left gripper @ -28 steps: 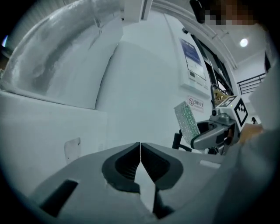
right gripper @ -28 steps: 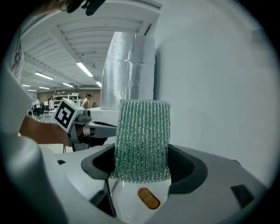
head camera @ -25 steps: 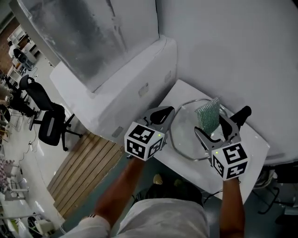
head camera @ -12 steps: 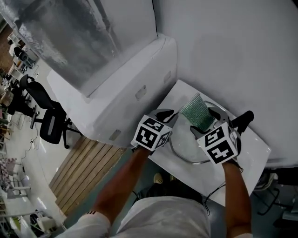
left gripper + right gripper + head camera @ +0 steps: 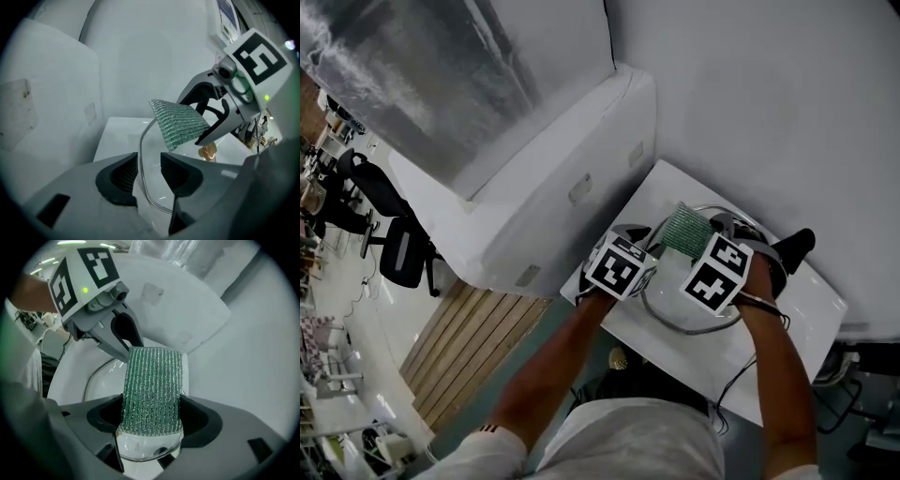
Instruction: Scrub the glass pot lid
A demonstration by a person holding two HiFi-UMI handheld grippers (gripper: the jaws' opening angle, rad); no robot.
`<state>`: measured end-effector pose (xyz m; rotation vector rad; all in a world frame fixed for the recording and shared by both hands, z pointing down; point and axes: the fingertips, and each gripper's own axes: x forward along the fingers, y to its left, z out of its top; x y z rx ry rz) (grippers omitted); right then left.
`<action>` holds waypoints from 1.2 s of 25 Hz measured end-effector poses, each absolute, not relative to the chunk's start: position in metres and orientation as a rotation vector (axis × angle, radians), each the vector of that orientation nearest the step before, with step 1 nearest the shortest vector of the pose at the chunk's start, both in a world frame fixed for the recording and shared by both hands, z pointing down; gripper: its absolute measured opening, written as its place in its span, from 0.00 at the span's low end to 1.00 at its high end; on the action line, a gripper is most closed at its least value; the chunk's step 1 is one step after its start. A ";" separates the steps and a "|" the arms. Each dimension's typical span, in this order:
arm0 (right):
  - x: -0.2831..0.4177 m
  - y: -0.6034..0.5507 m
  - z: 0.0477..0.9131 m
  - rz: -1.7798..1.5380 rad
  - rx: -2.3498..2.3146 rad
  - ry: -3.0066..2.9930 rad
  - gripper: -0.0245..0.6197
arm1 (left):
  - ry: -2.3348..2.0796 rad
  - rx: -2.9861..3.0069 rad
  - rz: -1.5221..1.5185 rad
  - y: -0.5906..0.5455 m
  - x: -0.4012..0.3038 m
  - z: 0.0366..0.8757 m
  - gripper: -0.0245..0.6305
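the left claw stands apart, its jaws just opened. the thin metal rim of the glass lid runs between the two ribbed pads, and neither pad presses on it. the lid lies on the white bench and spreads from that claw towards 1 o'clock, with a small tan knob further in. the right claw is clamped on a green scrub pad, which sticks out of the jaws towards 12 o'clock. under the pad, at 6 o'clock, curved glass of the lid shows. in the head view the pad hangs over the lid at 11 o'clock of the right claw's marker cube. the left claw's marker cube sits at 9 o'clock of that one, just beside the lid's rim.

the bench is a small white top set against a plain white wall. at its 10 o'clock stands a big white housing with a crinkled silvery panel above it. a patch of wooden slats lies on the floor at 8 o'clock of the bench, and black office chairs stand at 9 o'clock.

the cubes carry black and white square patterns. a blue and white sheet hangs at 1 o'clock in the left gripper view, its print too small to read.
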<state>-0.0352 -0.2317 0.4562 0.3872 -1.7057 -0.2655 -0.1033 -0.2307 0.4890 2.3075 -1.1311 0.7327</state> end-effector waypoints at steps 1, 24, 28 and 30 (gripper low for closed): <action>-0.033 -0.234 0.461 -0.280 0.363 -1.674 0.58 | -1.122 2.303 0.747 -0.231 -0.102 0.492 0.26; -0.010 -0.256 0.482 0.111 0.515 -1.676 0.58 | -1.068 2.288 0.778 -0.228 -0.102 0.512 0.28; -0.003 -0.256 0.475 0.261 0.658 -1.722 0.58 | -1.077 2.289 0.763 -0.228 -0.102 0.512 0.27; 0.005 -0.257 0.474 0.300 0.730 -1.716 0.58 | -1.079 2.289 0.759 -0.229 -0.103 0.512 0.27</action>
